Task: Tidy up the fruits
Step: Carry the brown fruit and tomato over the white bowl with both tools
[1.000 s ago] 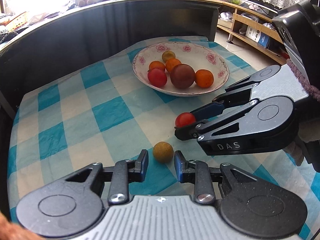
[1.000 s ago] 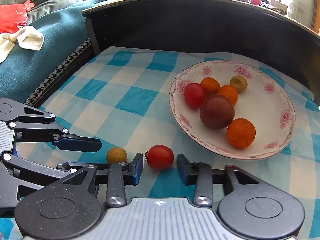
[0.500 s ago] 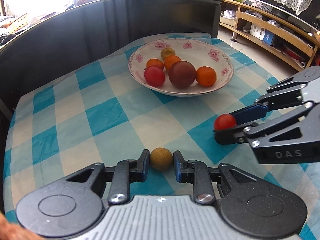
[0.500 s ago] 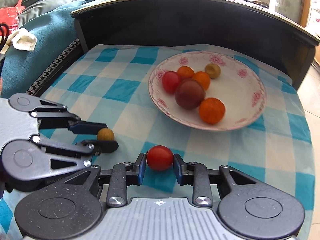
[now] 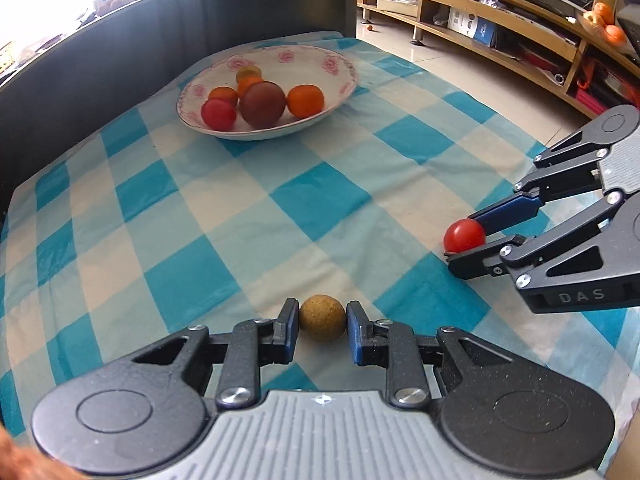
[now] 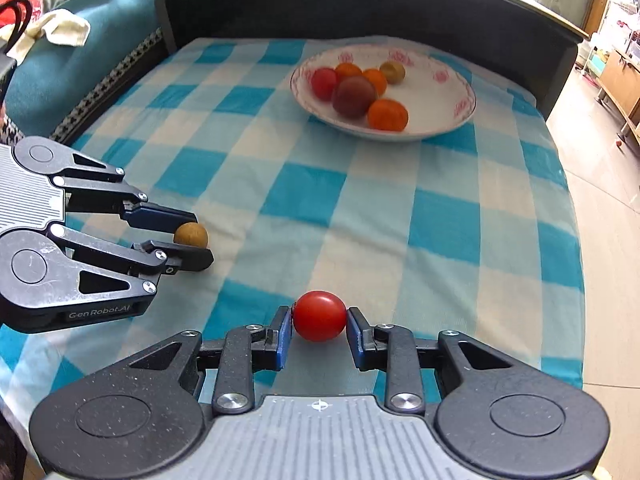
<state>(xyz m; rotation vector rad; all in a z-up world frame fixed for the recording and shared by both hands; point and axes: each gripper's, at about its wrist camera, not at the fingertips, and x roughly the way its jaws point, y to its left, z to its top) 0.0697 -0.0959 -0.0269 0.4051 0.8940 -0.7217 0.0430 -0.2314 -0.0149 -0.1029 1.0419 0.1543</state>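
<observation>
Left gripper (image 5: 322, 330) holds a small brown fruit (image 5: 322, 323) between its blue pads, jaws drawn narrow against both sides. That fruit is round, matte and rough-skinned, with no evident long axis. Right gripper (image 6: 319, 330) clamps a red tomato (image 6: 319, 315) in the same manner; its skin is smooth and glossy, its form slightly oval, long axis running crosswise between the pads. Both pieces sit at the near edge of the worktop, low over a blue-and-white checked cloth (image 5: 320, 200) of soft, slightly creased fabric; contact with the cloth cannot be determined. A shallow white ceramic plate (image 6: 448, 112) with pink floral rim stands well apart at the far side. It contains a large dark reddish-brown round fruit (image 6: 353, 96), orange fruits, one red fruit and one yellowish-brown fruit. Gripper bodies are black speckled plastic with ribbed grey housings.
</observation>
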